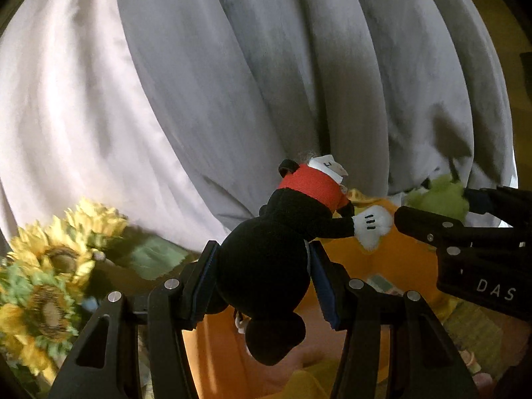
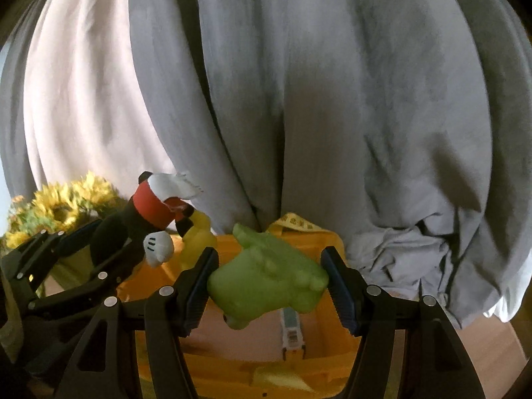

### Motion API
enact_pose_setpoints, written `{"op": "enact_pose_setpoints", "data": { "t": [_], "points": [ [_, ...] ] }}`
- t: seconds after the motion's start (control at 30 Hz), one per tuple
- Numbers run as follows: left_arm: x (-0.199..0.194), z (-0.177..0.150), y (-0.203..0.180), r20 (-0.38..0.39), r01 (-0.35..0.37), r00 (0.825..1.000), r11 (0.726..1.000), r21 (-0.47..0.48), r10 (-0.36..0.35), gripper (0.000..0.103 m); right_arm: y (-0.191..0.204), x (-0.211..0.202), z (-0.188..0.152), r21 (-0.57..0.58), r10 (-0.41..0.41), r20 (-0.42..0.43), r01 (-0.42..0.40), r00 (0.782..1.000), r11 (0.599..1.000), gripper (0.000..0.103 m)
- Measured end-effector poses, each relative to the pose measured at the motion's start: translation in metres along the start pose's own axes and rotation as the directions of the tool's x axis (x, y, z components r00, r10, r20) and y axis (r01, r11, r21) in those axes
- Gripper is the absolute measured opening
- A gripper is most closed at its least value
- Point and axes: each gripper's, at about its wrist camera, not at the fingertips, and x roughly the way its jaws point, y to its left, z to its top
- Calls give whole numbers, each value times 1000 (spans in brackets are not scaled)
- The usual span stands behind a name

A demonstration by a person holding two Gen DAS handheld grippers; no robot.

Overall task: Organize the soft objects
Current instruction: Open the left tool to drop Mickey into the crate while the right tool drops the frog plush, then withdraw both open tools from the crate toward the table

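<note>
Left gripper [image 1: 262, 276] pinches a black mouse plush [image 1: 266, 266]; right gripper [image 2: 269, 286] pinches a green plush [image 2: 266, 279], both above an orange bin [image 2: 229, 379].

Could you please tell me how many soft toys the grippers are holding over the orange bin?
2: a black mouse plush in the left gripper, and a green plush in the right gripper. Others may lie hidden in the orange bin.
</note>
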Motion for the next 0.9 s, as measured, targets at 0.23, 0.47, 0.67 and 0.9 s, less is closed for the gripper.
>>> {"op": "enact_pose_setpoints", "data": {
  "t": [0.23,0.47,0.67,0.9],
  "points": [
    [31,-11,-3,-64,35,997,999,15,-34,59,-1,32,-11,-14,13,-69,-14,998,1000,65],
    [24,-11,-2,-51,11,999,1000,-6,-11,81,-11,41,-13,31,4,-88,-1,996,1000,78],
    [6,-6,1,-39,12,999,999,-37,-13,82,-17,24,-11,42,-36,-74,39,997,998,78],
    [-22,-1,-2,-15,-9,1000,998,-57,8,85,-22,-2,-7,48,-59,-54,62,997,997,81]
  ]
}}
